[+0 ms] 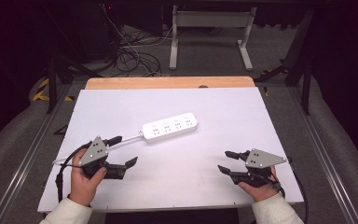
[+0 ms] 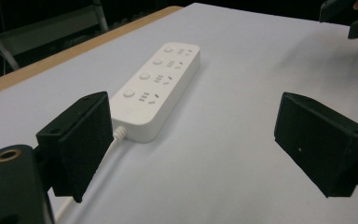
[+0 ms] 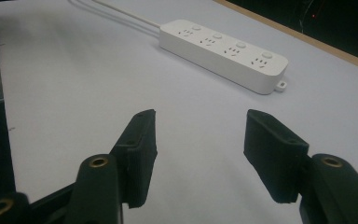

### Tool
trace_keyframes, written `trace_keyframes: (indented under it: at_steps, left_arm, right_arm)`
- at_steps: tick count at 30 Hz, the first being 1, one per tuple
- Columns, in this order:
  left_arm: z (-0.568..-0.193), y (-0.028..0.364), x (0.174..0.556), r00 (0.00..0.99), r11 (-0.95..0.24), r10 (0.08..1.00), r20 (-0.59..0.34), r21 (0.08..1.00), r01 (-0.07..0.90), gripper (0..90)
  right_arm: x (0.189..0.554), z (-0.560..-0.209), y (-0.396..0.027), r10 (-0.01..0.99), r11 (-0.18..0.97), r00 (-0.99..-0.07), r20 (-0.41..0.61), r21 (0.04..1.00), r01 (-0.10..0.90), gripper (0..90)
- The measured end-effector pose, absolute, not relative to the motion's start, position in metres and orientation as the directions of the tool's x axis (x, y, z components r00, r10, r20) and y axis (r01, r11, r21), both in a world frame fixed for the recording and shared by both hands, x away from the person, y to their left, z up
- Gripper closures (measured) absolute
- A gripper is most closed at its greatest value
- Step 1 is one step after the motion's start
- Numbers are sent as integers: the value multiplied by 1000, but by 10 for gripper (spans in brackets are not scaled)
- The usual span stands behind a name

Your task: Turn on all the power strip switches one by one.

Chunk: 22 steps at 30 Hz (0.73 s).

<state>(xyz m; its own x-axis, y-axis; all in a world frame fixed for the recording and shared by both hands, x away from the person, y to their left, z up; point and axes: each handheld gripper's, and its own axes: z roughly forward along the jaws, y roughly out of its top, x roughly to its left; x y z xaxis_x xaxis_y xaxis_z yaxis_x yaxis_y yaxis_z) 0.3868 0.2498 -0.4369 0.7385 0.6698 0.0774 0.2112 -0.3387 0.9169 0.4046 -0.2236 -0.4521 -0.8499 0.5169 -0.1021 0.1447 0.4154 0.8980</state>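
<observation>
- The table (image 1: pixel 121 196) carries one white sheet over a wooden top, a strip of which shows along the far edge; the plain surface likely serves to set off whatever is worked on.
- One white power strip (image 1: pixel 170 126) lies flat near the middle of the sheet, angled, with four socket groups and four round buttons facing up, so every outlet is reachable from above.
- Its single white cable (image 1: pixel 129 138) runs toward the person's left and passes just beside the left gripper (image 1: pixel 123 150); where it ends I cannot tell.
- Two grippers, one per hand. The left one has its jaws spread wide, empty, aimed at the cable end of the strip.
- The right gripper (image 1: pixel 223 161) sits well apart from the strip, jaws parted and empty, probably waiting.
</observation>
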Motion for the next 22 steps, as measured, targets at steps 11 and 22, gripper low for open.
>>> trace_keyframes:
  at_steps: [11,22]
  left_arm:
    - [-476,267,373,733,-299,680,-28,902,312,96]
    - [-478,273,368,685,-239,728,-25,927,288,98]
  right_arm:
    - [405,-454,-226,510,416,-855,-100,898,143,429]
    - [408,-455,-228,523,409,-848,-83,897,165,418]
